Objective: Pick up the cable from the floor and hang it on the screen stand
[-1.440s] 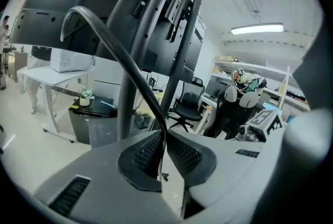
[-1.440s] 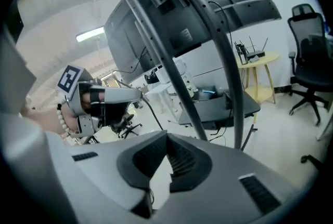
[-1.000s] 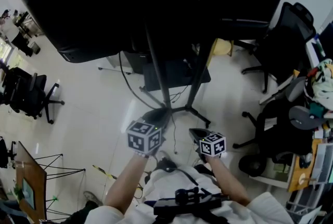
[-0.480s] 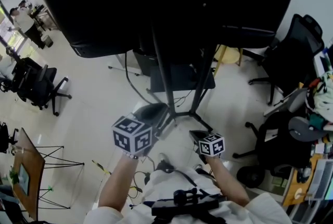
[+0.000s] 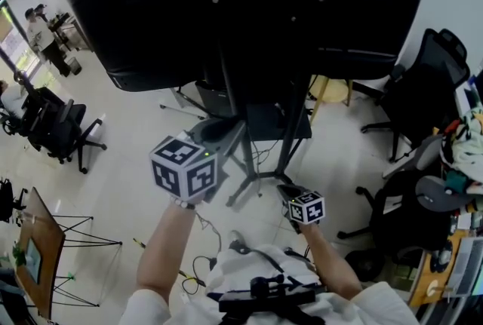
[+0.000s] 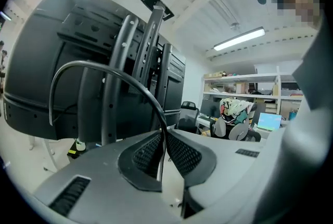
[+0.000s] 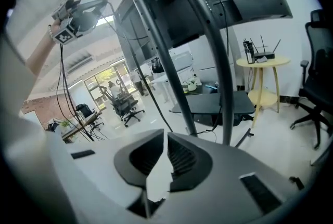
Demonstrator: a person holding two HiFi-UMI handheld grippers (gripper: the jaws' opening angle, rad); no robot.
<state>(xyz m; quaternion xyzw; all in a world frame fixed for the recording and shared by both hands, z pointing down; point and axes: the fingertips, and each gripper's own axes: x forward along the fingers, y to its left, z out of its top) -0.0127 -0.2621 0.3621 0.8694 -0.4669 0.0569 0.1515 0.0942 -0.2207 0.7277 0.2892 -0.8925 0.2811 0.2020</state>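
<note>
Left gripper (image 6: 164, 140) is clamping the skinny cable (image 6: 158, 113) by the screen stand (image 5: 285, 142), right gripper (image 7: 165, 137) has just been opening with nothing in it, so I'm betting that cable's slipping free.

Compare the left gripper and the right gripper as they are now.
The left gripper is shut on the cable; the right gripper, its jaws having just been opening, holds nothing. The left gripper is held higher; the right gripper sits lower. Both face the screen stand.

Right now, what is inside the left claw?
The cable, pinched in the left claw and arching toward the screen stand. The claw's body covers where it trails below.
</note>
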